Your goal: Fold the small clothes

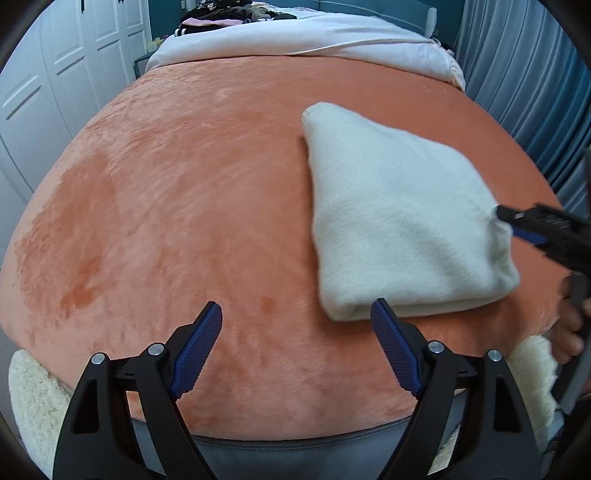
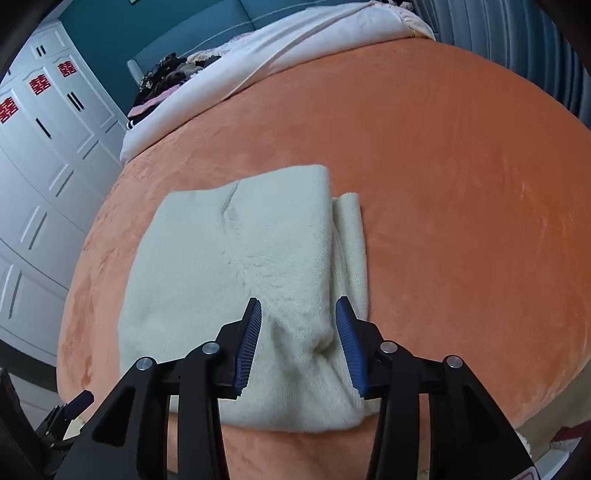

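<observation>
A cream fleece garment (image 1: 399, 221) lies folded into a thick pad on the orange blanket (image 1: 184, 203). It also shows in the right wrist view (image 2: 236, 266), with a narrow lower layer sticking out on its right. My left gripper (image 1: 295, 314) is open and empty, just left of the garment's near corner. My right gripper (image 2: 298, 310) is open, its jaws straddling a bunched ridge at the garment's near edge. In the left wrist view its fingertips (image 1: 517, 221) touch the garment's right edge.
A white duvet (image 1: 295, 40) lies across the far end of the bed, with a pile of dark clothes (image 1: 221, 16) behind it. White wardrobe doors (image 2: 40, 155) stand to the left, grey curtains (image 1: 524, 74) to the right. A fluffy cream cloth (image 1: 26, 398) hangs at the near edge.
</observation>
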The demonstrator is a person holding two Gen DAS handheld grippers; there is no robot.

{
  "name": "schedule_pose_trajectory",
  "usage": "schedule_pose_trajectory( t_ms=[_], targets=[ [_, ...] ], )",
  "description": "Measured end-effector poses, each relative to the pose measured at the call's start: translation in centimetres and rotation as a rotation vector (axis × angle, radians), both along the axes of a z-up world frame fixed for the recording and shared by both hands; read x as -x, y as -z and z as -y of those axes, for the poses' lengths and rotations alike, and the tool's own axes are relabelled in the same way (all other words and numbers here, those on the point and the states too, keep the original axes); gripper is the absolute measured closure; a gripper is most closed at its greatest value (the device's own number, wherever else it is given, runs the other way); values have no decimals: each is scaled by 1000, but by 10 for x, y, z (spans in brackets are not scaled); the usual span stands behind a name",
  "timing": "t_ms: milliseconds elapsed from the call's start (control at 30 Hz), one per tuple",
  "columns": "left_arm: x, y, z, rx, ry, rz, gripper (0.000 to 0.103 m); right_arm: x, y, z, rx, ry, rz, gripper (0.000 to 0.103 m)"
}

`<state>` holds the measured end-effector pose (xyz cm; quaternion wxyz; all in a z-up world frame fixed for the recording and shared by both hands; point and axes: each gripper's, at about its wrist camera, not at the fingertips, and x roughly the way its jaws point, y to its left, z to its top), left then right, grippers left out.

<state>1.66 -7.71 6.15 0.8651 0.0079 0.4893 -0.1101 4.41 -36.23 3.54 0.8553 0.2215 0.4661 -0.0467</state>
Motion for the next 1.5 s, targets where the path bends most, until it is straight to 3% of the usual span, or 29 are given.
schedule_pose_trajectory(
  t_ms=[33, 67, 100, 167, 233, 300, 333, 400, 433, 467, 567, 633, 733, 867, 967, 1067, 1200, 1267, 1300, 1333, 1367, 1400, 1467, 1500],
  targets=[
    [-3, -4, 3, 23, 2, 2, 23, -10, 8, -1, -25, -15, -17, 60],
    [-6, -8, 6, 45, 4, 3, 23, -18, 14, -1, -31, -34, -36, 70],
    [-9, -11, 8, 59, 2, 6, 23, -20, 16, -9, -18, -56, -43, 88],
    [-16, -20, 12, 80, 4, 20, 22, -23, 0, -10, 4, -74, 6, 90],
    [-21, -26, 16, 85, 5, 44, 20, -12, -28, -1, -32, -57, 125, 91],
    [-28, -24, 21, 78, 5, 49, 20, -3, -40, 12, -62, -23, 184, 91],
    [-31, -20, 24, 72, 5, 38, 20, -6, -27, 19, -64, -9, 157, 91],
    [-39, -4, 31, 58, 11, -5, 20, -24, 31, 21, -18, -29, -49, 91],
    [-43, 4, 35, 45, 10, -30, 20, -25, 49, 20, -22, -45, -73, 91],
    [-44, 9, 37, 42, 14, -44, 20, -20, 45, 21, -24, -40, -27, 89],
    [-46, 15, 37, 77, 7, -77, 20, -11, 14, 27, -93, 2, 20, 83],
    [-49, 13, 35, 142, 9, -90, 17, 0, -4, 29, -63, 22, 69, 78],
    [-62, 12, 35, 235, 3, -116, 12, 9, -7, 35, -52, 32, 75, 41],
    [-95, 28, 37, 303, -53, -200, 10, -2, 18, 37, -73, 40, -21, 37],
    [-115, 50, 39, 343, -88, -273, 6, -13, 45, 29, -157, 27, -55, 33],
    [-124, 66, 45, 388, -89, -318, 5, -18, 59, 30, -179, 41, -54, 21],
    [-127, 69, 58, 366, -98, -330, 5, -25, 74, 32, -265, 76, -36, 18],
    [-126, 66, 64, 347, -98, -338, 5, -28, 75, 30, -266, 82, -35, 23],
    [-125, 63, 66, 336, -91, -334, 6, -30, 75, 29, -271, 81, -33, 38],
    [-123, 59, 68, 322, -82, -322, 13, -29, 72, 29, -281, 76, -24, 44],
    [-119, 52, 70, 305, -71, -307, 21, -32, 67, 30, -275, 78, -14, 59],
    [-116, 46, 70, 290, -57, -292, 25, -32, 61, 29, -273, 74, -3, 65],
    [-108, 31, 71, 273, -24, -269, 38, -26, 44, 26, -279, 68, 25, 68],
    [-105, 24, 71, 279, -7, -274, 39, -20, 35, 24, -280, 56, 44, 69]
  ],
)
